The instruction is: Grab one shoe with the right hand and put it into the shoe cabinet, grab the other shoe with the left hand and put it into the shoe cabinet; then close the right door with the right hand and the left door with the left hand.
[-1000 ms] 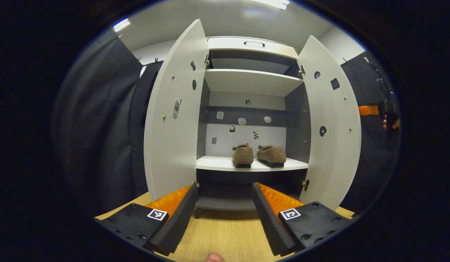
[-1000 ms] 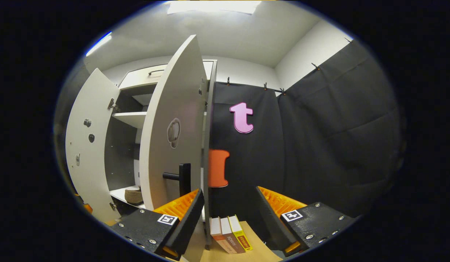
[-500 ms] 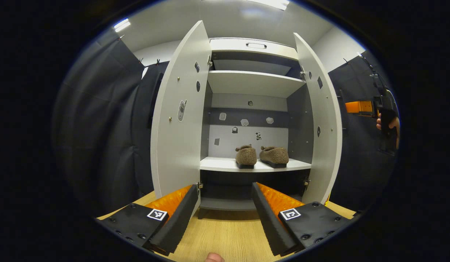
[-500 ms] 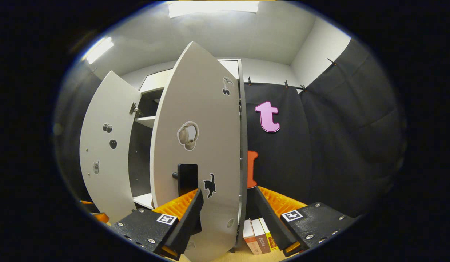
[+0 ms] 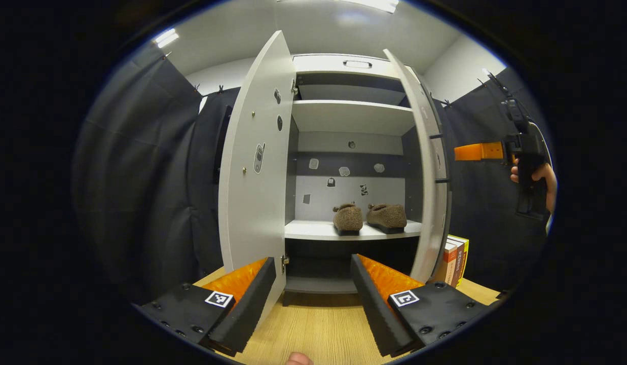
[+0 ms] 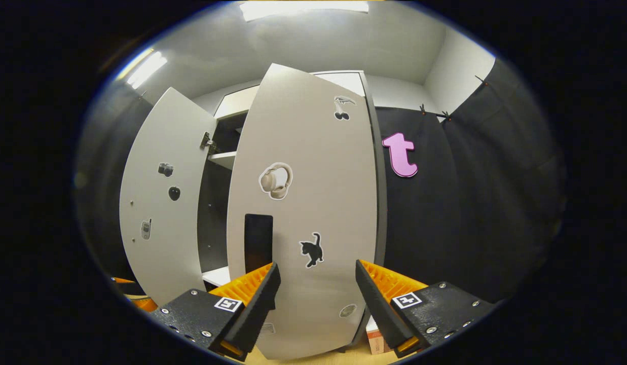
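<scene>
**Shoes shelved, doors not yet shut**

Shoe cabinet (image 5: 351,63) at 12 o'clock in left gripper view. Left door (image 5: 255,167) at 10, wide open; right door (image 6: 313,203) half swung, face-on before right gripper (image 6: 316,284). Two brown fuzzy shoes (image 5: 369,218) side by side on lower shelf (image 5: 313,230). Books (image 5: 455,258) at 4, beside cabinet. Left gripper (image 5: 313,284) spread wide, empty; right gripper likewise, gripping nothing.

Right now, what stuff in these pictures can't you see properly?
- Shoes: clear in the left gripper view; the right door hides them in the right gripper view.
- Books: mostly hidden behind that door's edge.
- Stickers on the cabinet's back wall: too small to make out.
- Whether the right gripper touches the door: unclear.
</scene>
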Tool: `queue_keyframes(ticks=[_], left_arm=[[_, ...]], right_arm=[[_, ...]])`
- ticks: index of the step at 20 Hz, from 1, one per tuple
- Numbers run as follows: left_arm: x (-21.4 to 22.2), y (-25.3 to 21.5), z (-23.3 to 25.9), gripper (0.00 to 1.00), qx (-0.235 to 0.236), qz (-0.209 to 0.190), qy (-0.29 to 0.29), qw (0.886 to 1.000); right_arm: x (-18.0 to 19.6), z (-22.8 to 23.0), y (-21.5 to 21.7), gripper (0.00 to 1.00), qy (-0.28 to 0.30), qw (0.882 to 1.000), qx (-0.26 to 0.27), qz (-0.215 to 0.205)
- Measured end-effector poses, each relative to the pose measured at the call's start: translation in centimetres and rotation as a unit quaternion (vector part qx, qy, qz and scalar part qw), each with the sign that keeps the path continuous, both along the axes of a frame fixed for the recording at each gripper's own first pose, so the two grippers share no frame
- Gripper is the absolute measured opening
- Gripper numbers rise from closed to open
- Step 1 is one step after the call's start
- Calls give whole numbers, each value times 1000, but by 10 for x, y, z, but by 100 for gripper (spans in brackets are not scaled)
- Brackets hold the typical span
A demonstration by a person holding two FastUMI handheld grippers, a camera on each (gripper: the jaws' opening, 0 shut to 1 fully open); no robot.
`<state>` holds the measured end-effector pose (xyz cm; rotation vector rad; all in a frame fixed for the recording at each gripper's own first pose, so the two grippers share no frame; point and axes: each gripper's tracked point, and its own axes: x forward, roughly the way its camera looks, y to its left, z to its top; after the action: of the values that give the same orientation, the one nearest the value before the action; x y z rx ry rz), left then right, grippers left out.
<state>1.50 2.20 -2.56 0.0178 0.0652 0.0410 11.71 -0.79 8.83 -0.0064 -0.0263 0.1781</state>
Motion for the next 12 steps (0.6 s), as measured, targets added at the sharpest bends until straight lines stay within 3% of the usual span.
queue_keyframes(ticks=[2,12], left_arm=[[-1,-1,1,97,-1,-1,0,1000],[5,-3,4,96,-3,-8,-3,1000]], right_arm=[[4,-11,14,92,12,1000,9,15],[37,-37,42,92,27,1000,4,12]])
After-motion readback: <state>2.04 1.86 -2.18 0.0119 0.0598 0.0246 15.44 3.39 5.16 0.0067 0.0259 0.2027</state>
